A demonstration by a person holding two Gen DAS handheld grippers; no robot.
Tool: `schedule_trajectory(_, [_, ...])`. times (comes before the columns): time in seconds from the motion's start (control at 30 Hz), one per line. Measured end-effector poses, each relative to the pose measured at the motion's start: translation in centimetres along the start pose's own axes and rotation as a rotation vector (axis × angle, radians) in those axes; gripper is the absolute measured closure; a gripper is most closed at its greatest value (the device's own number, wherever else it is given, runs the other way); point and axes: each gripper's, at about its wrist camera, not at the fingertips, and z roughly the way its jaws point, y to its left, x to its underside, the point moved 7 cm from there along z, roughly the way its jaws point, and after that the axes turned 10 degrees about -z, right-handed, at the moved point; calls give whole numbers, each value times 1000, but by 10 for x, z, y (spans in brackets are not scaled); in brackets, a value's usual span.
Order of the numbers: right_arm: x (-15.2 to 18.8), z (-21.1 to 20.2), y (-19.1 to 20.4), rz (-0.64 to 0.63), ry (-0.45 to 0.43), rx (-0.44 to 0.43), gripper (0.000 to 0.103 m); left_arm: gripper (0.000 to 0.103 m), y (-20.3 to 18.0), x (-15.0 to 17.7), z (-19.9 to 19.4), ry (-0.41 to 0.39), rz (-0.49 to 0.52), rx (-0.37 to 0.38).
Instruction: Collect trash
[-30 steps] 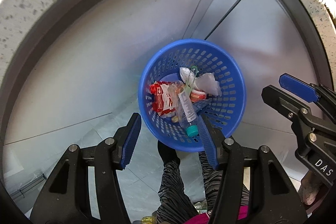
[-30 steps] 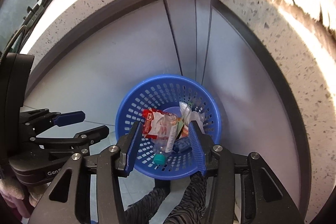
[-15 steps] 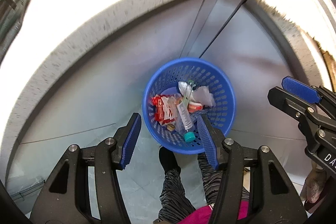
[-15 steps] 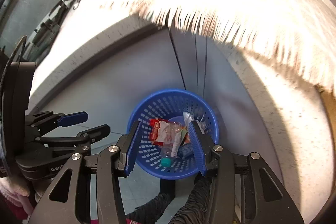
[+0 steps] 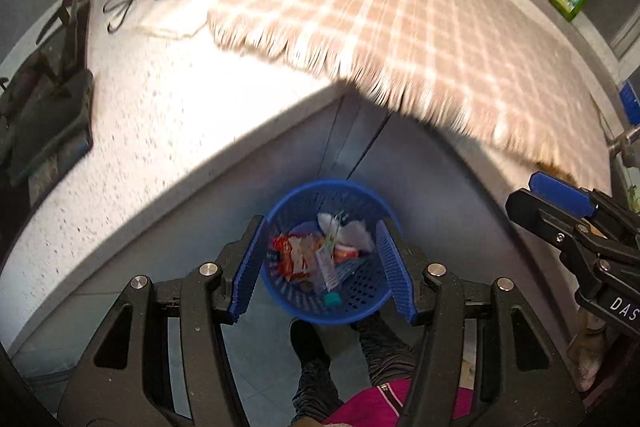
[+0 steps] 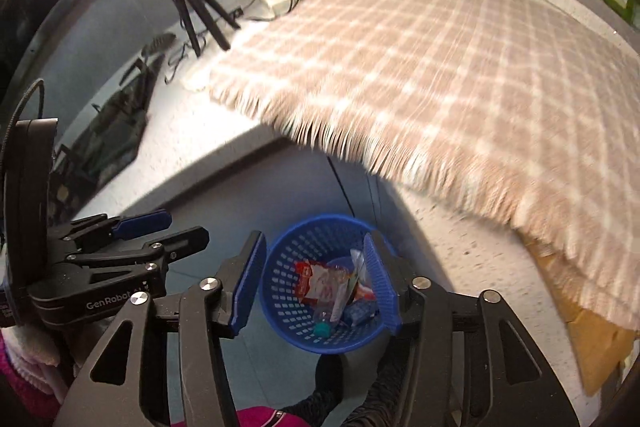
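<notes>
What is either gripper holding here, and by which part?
Nothing. The left gripper and right gripper are both open and empty, above the blue basket of trash on the floor.

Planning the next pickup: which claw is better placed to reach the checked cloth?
Probably right: the right claw, open, is nearer the checked cloth; the left claw, also open, hangs farther left.

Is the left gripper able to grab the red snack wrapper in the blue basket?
Probably yes. The left gripper is open above the blue plastic basket, and the red snack wrapper lies on top, uncovered, though far below.
</notes>
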Motion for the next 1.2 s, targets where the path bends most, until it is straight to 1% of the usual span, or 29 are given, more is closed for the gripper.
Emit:
schedule_trajectory(0.03, [-2, -6, -3, 6, -16, 2, 51, 38, -3, -4, -6, -16, -2, 6])
schedule_trajectory(0.07, [-7, -12, -6, 9, -28, 3, 50, 36, -5, -9, -12, -33, -3, 10])
schedule_trajectory(0.23, [-23, -39, -20, 24, -91, 25, 50, 34, -26, -29, -37, -109, 21, 17])
schedule_trajectory(0.27, [-26, -44, -23, 30, -102, 26, 48, 34, -31, -33, -41, -121, 24, 20])
schedule_trajectory(0.3, [-30, -49, -27, 35, -115, 28, 47, 30, -35, -38, -46, -136, 26, 26])
schedule_trajectory(0.37, [-37, -59, -34, 43, -141, 34, 41, 26, -43, -44, -56, -161, 30, 40])
schedule_trajectory(0.43, [-43, -71, -41, 54, -167, 39, 41, 21, -51, -52, -65, -190, 36, 47])
schedule_trajectory(0.5, [-49, -81, -48, 57, -190, 52, 39, 19, -59, -59, -72, -213, 46, 50])
schedule_trajectory(0.57, [-55, -90, -54, 58, -210, 65, 32, 18, -67, -67, -77, -235, 57, 51])
schedule_trajectory(0.67, [-63, -101, -62, 63, -243, 85, 30, 14, -80, -75, -86, -266, 78, 55])
schedule_trajectory(0.73, [-67, -107, -67, 67, -257, 91, 30, 6, -88, -80, -92, -291, 92, 62])
schedule_trajectory(0.83, [-71, -113, -75, 82, -272, 94, 29, 4, -99, -87, -98, -318, 102, 76])
schedule_trajectory(1.03, [-77, -122, -88, 98, -304, 98, 27, 2, -117, -100, -105, -345, 128, 79])
schedule_trajectory(1.13, [-80, -126, -94, 103, -319, 102, 26, 2, -126, -103, -106, -348, 140, 85])
schedule_trajectory(1.2, [-82, -129, -98, 106, -327, 105, 24, 2, -131, -104, -106, -347, 144, 89])
